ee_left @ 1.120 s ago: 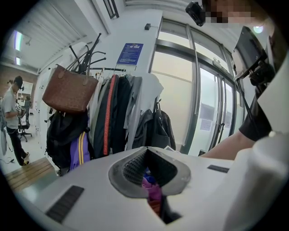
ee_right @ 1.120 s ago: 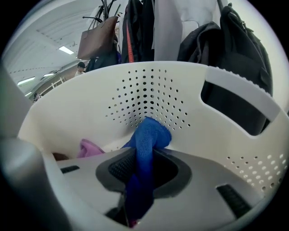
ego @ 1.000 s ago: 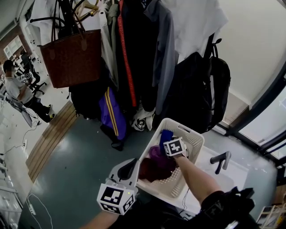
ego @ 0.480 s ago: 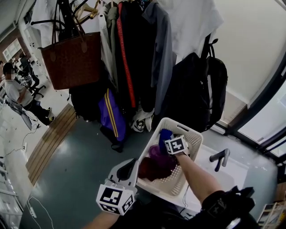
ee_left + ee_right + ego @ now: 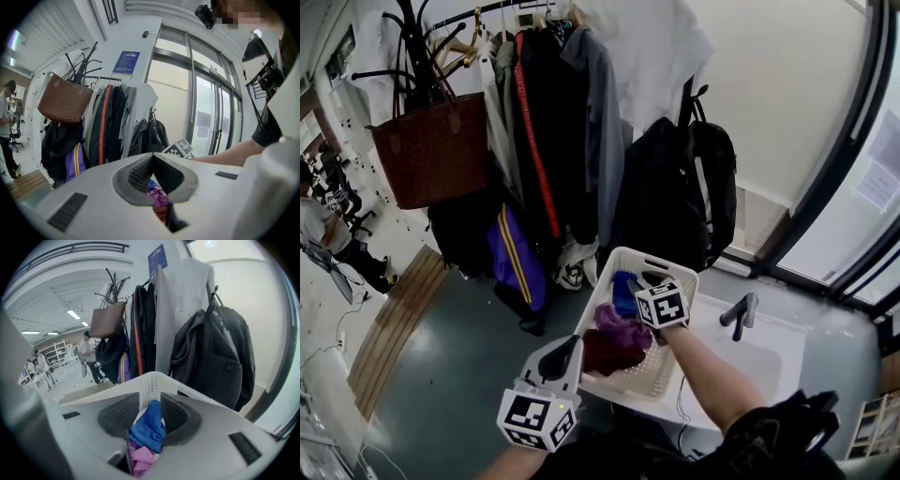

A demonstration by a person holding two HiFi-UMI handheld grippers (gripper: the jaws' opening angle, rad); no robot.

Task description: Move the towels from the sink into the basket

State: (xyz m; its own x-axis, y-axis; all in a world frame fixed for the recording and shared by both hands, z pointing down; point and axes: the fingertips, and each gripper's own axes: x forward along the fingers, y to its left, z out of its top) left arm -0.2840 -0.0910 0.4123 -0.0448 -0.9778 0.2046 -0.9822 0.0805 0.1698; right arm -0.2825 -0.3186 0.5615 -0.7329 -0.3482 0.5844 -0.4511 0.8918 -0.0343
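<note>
A white perforated basket [image 5: 673, 281] sits beside the sink [image 5: 769, 361]. In it lie a blue towel [image 5: 623, 292], a purple towel [image 5: 617, 325] and a dark red towel [image 5: 606, 352]. My right gripper [image 5: 647, 291] hovers over the basket's far half. Its jaws have just been closing and stand open, gripping nothing. In the right gripper view [image 5: 151, 399] the blue towel [image 5: 149, 427] and purple towel [image 5: 140, 458] show through the gap, lying in the basket below. My left gripper [image 5: 570, 344] hangs at the basket's near left corner, its pads [image 5: 140, 171] meeting at the tip, empty.
A dark faucet [image 5: 741, 314] stands at the sink's back edge. A coat rack with jackets [image 5: 534, 122], a brown bag [image 5: 431, 145] and a black backpack [image 5: 684, 187] stands just behind the basket. Glass doors are on the right; a person [image 5: 319, 225] stands far left.
My right gripper has lifted up from among the towels to above the basket. The left gripper has shifted slightly. The head view has swung, so more wall and glass show.
</note>
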